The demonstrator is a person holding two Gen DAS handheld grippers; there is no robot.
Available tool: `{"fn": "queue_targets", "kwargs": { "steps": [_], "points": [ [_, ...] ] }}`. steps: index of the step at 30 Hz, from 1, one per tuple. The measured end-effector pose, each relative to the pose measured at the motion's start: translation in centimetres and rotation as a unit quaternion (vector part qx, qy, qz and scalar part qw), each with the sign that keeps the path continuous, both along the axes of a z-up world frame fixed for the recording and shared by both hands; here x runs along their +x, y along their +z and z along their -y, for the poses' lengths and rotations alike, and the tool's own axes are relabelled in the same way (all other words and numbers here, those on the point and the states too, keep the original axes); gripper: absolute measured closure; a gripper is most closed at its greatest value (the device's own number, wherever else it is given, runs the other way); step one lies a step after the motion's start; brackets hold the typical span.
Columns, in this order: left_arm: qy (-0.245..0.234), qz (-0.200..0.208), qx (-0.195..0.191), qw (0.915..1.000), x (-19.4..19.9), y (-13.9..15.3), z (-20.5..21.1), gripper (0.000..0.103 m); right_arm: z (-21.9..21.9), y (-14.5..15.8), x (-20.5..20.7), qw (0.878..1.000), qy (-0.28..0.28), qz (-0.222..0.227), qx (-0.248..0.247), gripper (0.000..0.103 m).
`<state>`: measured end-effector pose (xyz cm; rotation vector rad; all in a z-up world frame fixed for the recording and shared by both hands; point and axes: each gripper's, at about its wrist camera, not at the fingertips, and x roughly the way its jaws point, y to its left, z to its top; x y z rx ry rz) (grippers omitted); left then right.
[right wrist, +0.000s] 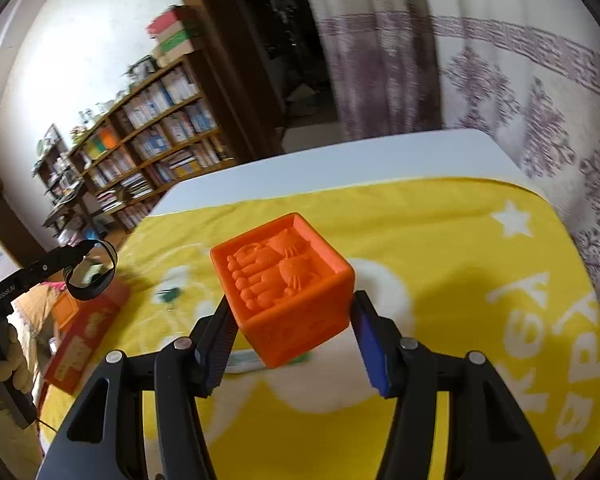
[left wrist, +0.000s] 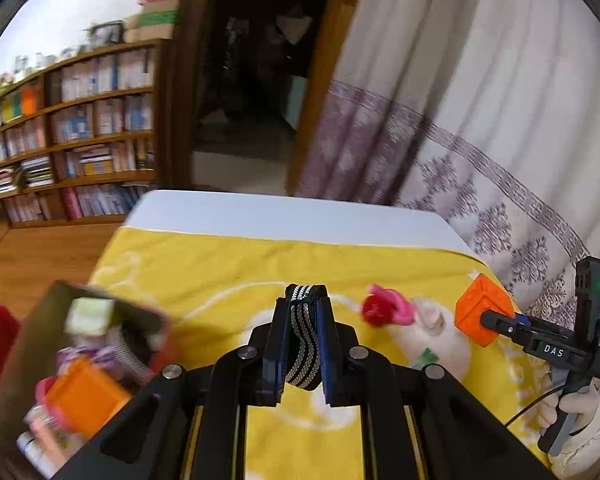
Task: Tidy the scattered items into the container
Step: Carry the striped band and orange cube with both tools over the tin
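Left gripper (left wrist: 305, 344) clamped on striped band (left wrist: 302, 354), box (left wrist: 28, 340) lower left; right gripper (right wrist: 292, 336) clamped on orange cube (right wrist: 284, 288), lifted for binning.

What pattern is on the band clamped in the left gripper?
Black with white wavy stripes on the band, seen best in the left wrist view.

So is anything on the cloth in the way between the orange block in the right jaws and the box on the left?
Nothing visible blocks it. The orange block is held above the cloth, and the box stands open at the cloth's left edge. The left gripper, holding a band, hangs between them but is also raised.
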<state>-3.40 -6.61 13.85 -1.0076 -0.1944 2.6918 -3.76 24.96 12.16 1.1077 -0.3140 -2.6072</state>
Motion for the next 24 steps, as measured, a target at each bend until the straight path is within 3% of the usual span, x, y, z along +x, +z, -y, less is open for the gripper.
{"fn": "queue_targets", "kwargs": {
  "steps": [11, 21, 22, 23, 24],
  "points": [
    [0.117, -0.038, 0.005, 0.9924, 8.1, 2.6, 14.3, 0.089, 12.5, 2.9, 1.1, 0.995, 0.095, -0.024, 0.001, 0.043],
    [0.139, -0.018, -0.006, 0.9901, 10.4, -0.6, 18.4, 0.088, 24.0, 3.9, 0.8, 0.985, 0.171, -0.030, -0.005, 0.043],
    [0.138, -0.012, -0.006, 0.9904, 10.4, -1.0, 18.4, 0.087, 24.9, 3.9, 0.7, 0.984, 0.177, -0.030, -0.005, 0.043],
    [0.137, -0.009, -0.006, 0.9906, 10.4, -1.3, 18.4, 0.077, 25.7, 3.9, 0.6, 0.983, 0.182, -0.030, -0.004, 0.043],
    [0.135, -0.007, -0.006, 0.9908, 10.5, -1.4, 18.4, 0.060, 26.6, 3.9, 0.5, 0.982, 0.187, -0.030, -0.004, 0.043]
  ]
}}
